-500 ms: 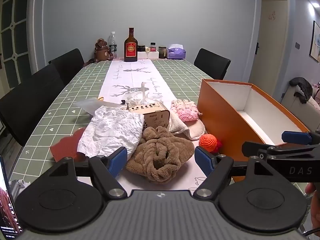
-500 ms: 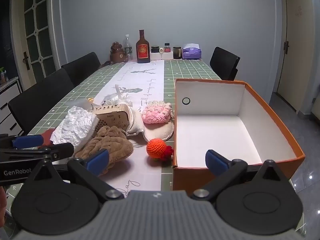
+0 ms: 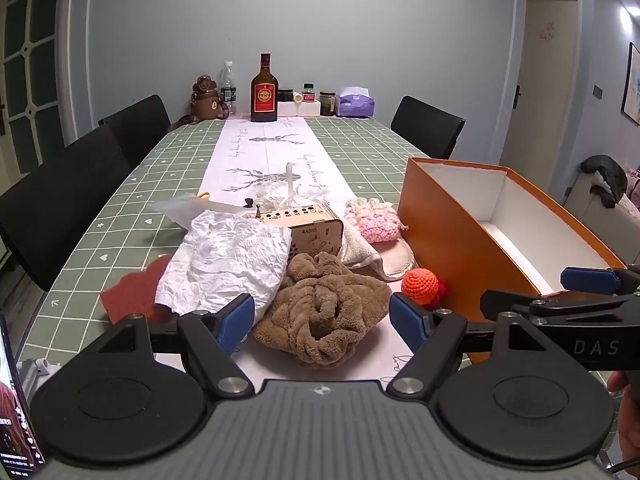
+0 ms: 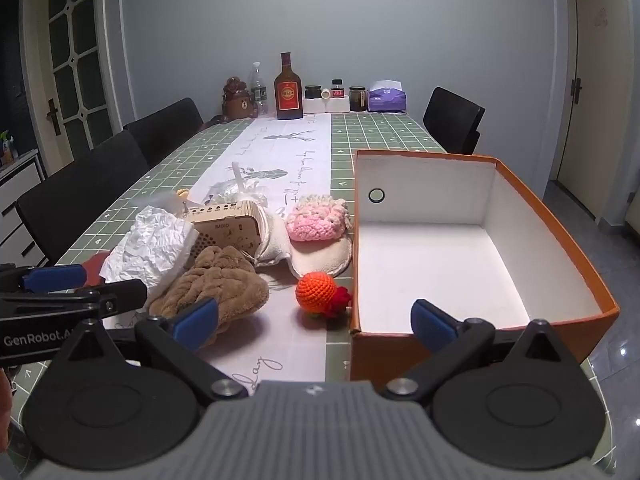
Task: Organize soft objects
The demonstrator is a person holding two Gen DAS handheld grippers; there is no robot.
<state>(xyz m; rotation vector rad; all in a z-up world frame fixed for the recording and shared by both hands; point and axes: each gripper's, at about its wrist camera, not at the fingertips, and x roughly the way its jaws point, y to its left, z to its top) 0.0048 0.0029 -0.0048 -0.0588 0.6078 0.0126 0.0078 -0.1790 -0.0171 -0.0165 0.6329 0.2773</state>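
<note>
Left wrist view:
left gripper (image 3: 322,316): jaws wide apart, nothing between the pads, holds nothing
brown towel (image 3: 326,314): crumpled heap on the table runner, left of the orange box (image 3: 460,248), straight ahead of the left gripper and framed between its blue pads, not touched
towel shape: bunched, no clear long axis, slightly wider across than deep
crochet ball (image 3: 419,286): orange, just beside the box's left wall, near the left gripper's right pad
pink knit (image 3: 374,220): left of the box's far corner, lying on a cream cloth (image 3: 394,258)
white paper (image 3: 228,260): further left of the box than the towel, overlapping the wooden radio (image 3: 316,232)

Right wrist view:
right gripper (image 4: 316,320): jaws fully spread, empty
orange box (image 4: 560,240): open top, inside bare, right pad sits over its near left corner
brown towel (image 4: 216,284): left of the box, partly behind the left pad
crochet ball (image 4: 316,292): just left of the box's near corner, between the pads, ahead
nearer hand (judgement): left for the towel, right for the ball; the ball needs only a short carry rightward into the box
</note>
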